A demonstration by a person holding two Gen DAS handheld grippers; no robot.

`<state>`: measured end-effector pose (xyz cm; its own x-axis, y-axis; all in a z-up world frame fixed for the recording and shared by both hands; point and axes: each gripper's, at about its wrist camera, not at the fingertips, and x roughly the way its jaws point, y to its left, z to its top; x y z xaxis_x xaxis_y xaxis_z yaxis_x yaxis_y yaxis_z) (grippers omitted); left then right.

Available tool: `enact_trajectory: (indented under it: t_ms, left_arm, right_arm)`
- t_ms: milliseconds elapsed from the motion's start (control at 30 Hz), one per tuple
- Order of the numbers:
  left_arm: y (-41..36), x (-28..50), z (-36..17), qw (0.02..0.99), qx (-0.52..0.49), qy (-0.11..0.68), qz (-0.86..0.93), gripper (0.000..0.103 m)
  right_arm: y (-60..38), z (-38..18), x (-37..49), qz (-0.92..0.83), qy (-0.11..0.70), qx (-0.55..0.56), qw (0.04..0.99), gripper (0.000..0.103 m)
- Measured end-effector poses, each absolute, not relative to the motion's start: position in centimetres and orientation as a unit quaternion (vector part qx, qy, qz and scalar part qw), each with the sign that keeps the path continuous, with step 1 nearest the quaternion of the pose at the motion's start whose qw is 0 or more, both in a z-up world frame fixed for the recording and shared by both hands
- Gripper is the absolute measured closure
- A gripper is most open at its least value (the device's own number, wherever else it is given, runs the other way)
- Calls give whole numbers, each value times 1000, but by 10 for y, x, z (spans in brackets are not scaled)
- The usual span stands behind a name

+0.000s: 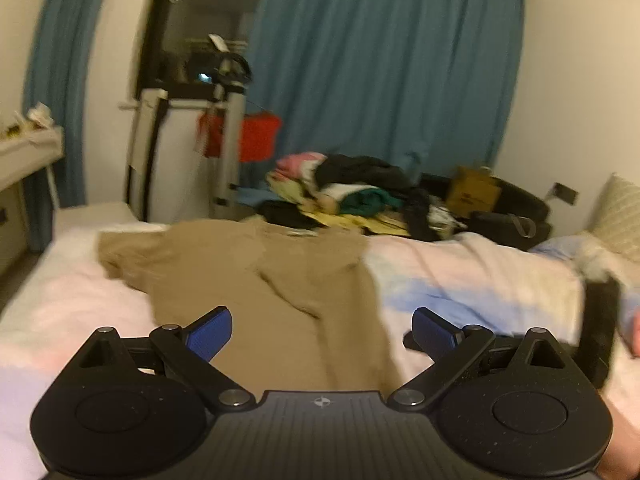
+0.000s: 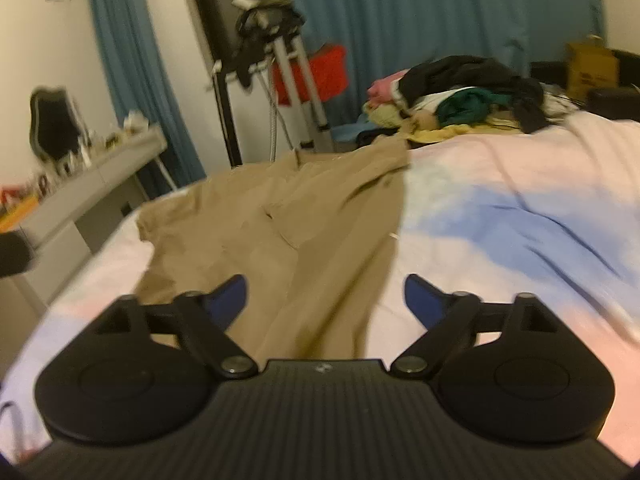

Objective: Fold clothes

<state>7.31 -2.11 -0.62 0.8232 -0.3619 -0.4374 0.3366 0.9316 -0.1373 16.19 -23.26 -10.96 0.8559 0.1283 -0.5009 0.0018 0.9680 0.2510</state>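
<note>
A pair of tan trousers (image 1: 256,280) lies spread lengthwise on the bed, its far end rumpled at the left. My left gripper (image 1: 322,334) hangs above the near part of the trousers, its blue-padded fingers (image 1: 212,336) wide apart with nothing between them. In the right wrist view the same tan trousers (image 2: 288,232) run from the foreground toward the far edge of the bed. My right gripper (image 2: 325,300) is open over their near end, its jaws holding no cloth. At the right edge of the left wrist view a black part of the other gripper (image 1: 600,320) shows.
A pile of mixed clothes (image 1: 360,196) sits at the far side of the bed (image 1: 480,280), also seen as a clothes pile (image 2: 460,96). Beyond stand a tripod-like stand (image 2: 296,72), blue curtains (image 1: 380,60), a cardboard box (image 2: 592,64) and a cluttered desk (image 2: 92,184) at the left.
</note>
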Motion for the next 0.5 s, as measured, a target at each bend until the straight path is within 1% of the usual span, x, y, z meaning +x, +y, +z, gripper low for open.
enact_trajectory:
  t_ms: [133,167,200,267,333,433,500]
  left_arm:
    - [3,89,-26,956,-28,237,-170,4]
    - [8,92,-30,955,-31,240,-170,4]
    - [13,98,-35,953,-42,248,-169,4]
    - [23,108,-43,951,-61,256,-163,4]
    - [32,117,-51,952,-76,253,-155,4]
    - [44,135,-71,947,-82,277,-137,4]
    - [49,145,-80,941,-93,296,-136,5]
  right_arm:
    - [-206,-128,239,42,281,100,954,23]
    - [-198,-134,258,43,282,92,954,25]
    - [-190,-139,276,44,284,84,954,28]
    - [-175,-151,313,46,286,68,955,30]
    - [-160,-163,340,35,296,28,954,32]
    - [-144,-179,373,33,315,2,949,40]
    - [-134,-182,385,29,314,-19,949,53]
